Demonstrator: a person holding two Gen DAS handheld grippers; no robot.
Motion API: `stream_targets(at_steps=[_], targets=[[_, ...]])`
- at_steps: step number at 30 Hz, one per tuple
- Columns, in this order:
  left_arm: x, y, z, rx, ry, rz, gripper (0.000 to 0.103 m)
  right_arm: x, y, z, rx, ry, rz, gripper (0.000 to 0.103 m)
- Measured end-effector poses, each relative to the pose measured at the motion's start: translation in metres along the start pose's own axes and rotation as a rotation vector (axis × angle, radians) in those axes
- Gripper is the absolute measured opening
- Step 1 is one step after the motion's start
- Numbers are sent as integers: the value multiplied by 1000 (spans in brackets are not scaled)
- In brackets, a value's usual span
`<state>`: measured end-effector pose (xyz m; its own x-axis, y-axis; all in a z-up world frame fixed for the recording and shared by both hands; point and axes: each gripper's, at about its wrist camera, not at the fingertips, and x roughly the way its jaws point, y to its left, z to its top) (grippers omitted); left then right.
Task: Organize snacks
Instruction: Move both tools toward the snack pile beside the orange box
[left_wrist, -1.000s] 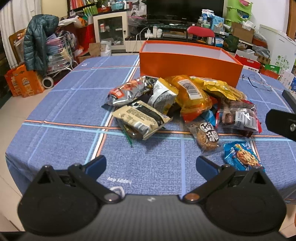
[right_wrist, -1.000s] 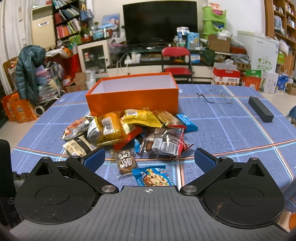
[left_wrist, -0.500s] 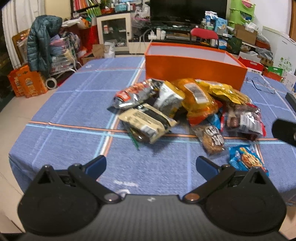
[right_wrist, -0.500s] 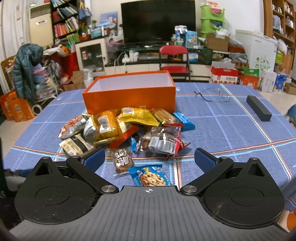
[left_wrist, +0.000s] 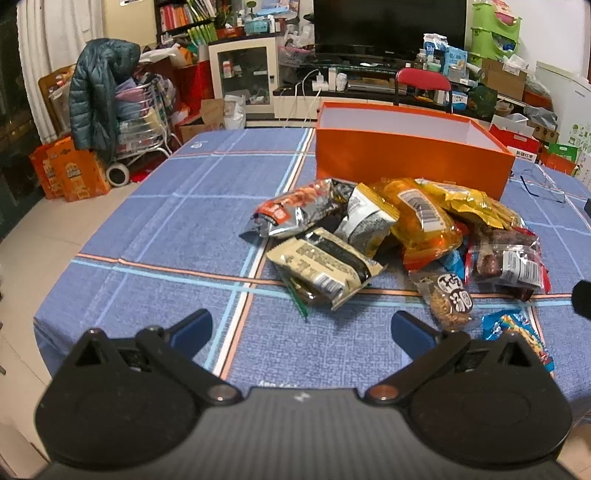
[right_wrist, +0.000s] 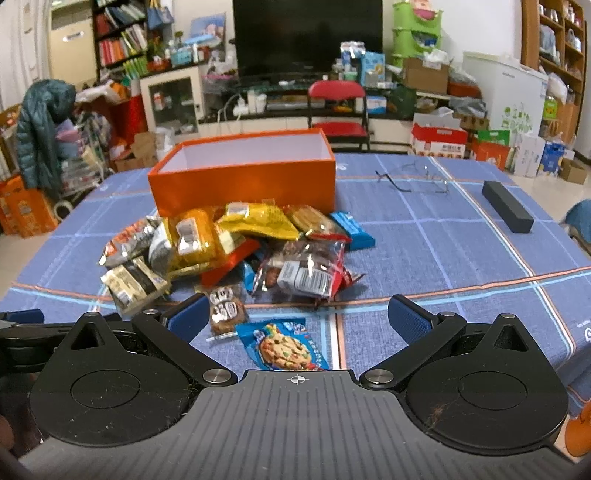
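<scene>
Both hand-held grippers, left (left_wrist: 301, 326) and right (right_wrist: 297, 317), hang spread and empty over the desk (right_wrist: 443, 251); we advise pinching the cookie packet (right_wrist: 282, 345), nearest the right one, by an edge, then lifting it clear into the empty box (right_wrist: 243, 177) behind the snacks (right_wrist: 229, 247).

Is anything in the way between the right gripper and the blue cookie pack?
Nothing visible. The cookie pack lies alone on the tablecloth, right ahead of the open right gripper, nearer than the snack pile. Only bare cloth lies between.
</scene>
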<state>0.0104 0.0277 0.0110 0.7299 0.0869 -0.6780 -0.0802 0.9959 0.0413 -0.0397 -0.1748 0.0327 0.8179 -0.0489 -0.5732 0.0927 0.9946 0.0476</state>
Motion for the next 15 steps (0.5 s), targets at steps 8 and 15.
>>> stream_targets(at_steps=[8,15], targets=[[-3,4,15,7,-14,-2,102,-43,-16,9,-10,-269,-21,96],[5,6,28,32,-14,-10,102,-57,-29,9,-40,-433,46,96]])
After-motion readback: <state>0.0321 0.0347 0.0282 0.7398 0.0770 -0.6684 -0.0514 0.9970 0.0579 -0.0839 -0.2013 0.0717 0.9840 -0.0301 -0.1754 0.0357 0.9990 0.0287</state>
